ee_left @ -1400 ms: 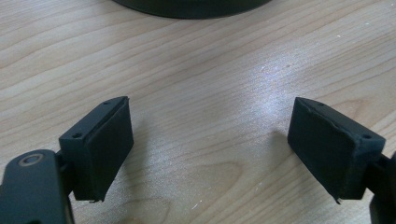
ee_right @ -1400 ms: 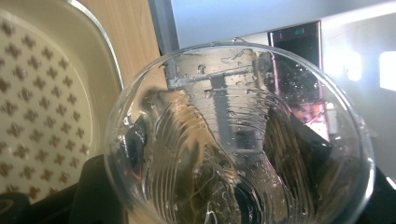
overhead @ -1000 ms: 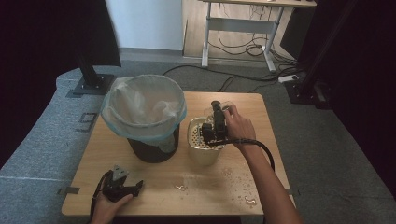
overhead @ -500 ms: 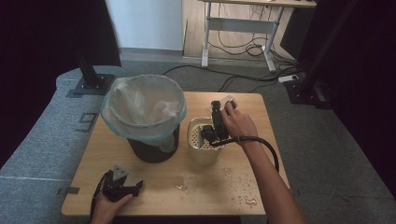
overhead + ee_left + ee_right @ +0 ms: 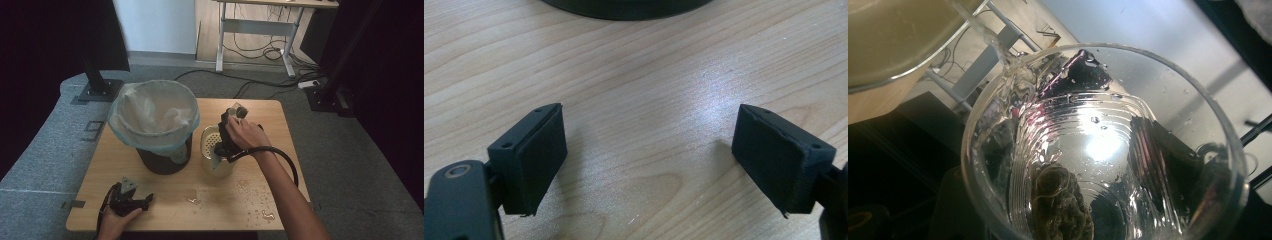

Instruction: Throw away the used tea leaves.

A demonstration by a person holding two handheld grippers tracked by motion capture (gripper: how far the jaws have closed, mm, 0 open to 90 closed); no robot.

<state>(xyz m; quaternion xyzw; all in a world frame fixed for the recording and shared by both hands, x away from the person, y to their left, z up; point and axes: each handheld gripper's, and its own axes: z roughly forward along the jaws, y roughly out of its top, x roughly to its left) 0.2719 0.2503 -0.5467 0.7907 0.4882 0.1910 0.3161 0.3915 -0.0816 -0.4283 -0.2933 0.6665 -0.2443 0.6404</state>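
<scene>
We see the table (image 5: 150, 175) under both hands, wet with droplets (image 5: 255, 200) on the near side of the right gripper (image 5: 220, 150). Biggest item: the lined bin (image 5: 155, 125), black, with a pale bag over its rim, standing just left of the right gripper and up-table from the left gripper (image 5: 131, 199); its dark base (image 5: 624, 6) edges the top of the left gripper view. Next, the cream strainer cup (image 5: 216, 152) sits right at the right gripper's tips; its perforated insert faces up. The right gripper's jaws have just been closing and are pinched on a clear plastic cup (image 5: 1103, 145). In the right gripper view that cup is directly ahead of the jaws, mouth toward the camera, tilted, wet inside, with a brownish soggy clump (image 5: 1060, 205) at its lower wall. The strainer cup's pale rim (image 5: 898, 45) lies at that view's upper left, just beside the clear cup's lip; we can't tell whether they touch. The left gripper rests low at the table's near-left edge, jaws spread wide with bare wood between them, well apart from the cup.
</scene>
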